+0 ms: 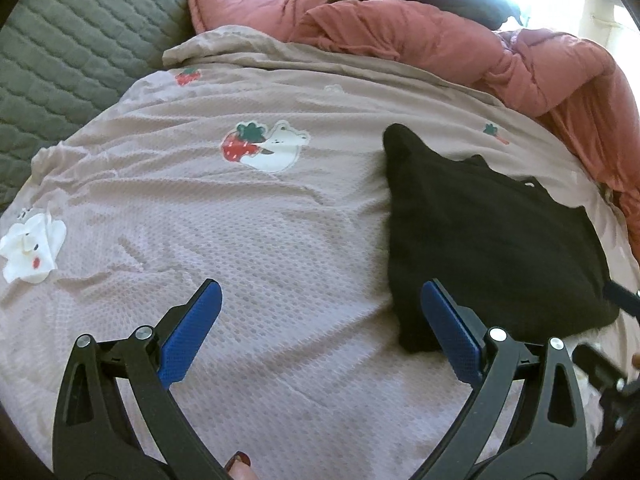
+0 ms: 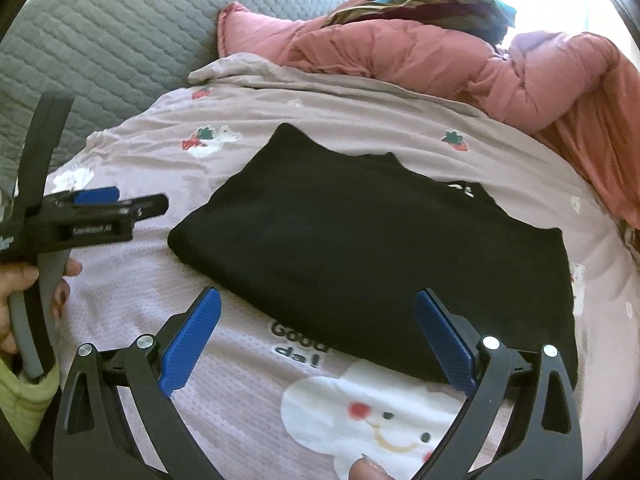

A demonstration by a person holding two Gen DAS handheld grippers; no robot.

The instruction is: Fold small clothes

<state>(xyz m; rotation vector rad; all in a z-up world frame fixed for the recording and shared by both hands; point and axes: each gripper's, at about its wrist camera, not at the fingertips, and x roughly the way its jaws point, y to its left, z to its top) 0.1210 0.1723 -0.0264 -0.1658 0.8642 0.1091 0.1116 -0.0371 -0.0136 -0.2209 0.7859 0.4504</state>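
A black garment [image 1: 492,240] [image 2: 368,248] lies folded flat on a mauve bedspread [image 1: 260,240] [image 2: 240,360] printed with bears and strawberries. My left gripper [image 1: 320,320] is open over bare bedspread, its right finger just at the garment's left edge. The same left gripper [image 2: 96,200] shows at the left of the right wrist view, held by a hand [image 2: 16,292], left of the garment. My right gripper [image 2: 318,328] is open above the garment's near edge, holding nothing.
A crumpled salmon-pink duvet [image 1: 460,44] [image 2: 440,64] with a dark multicoloured cloth [image 2: 420,4] on it is heaped along the far side. A grey quilted cover [image 1: 68,52] [image 2: 112,40] lies at the left. Part of the other tool [image 1: 608,364] shows at the right.
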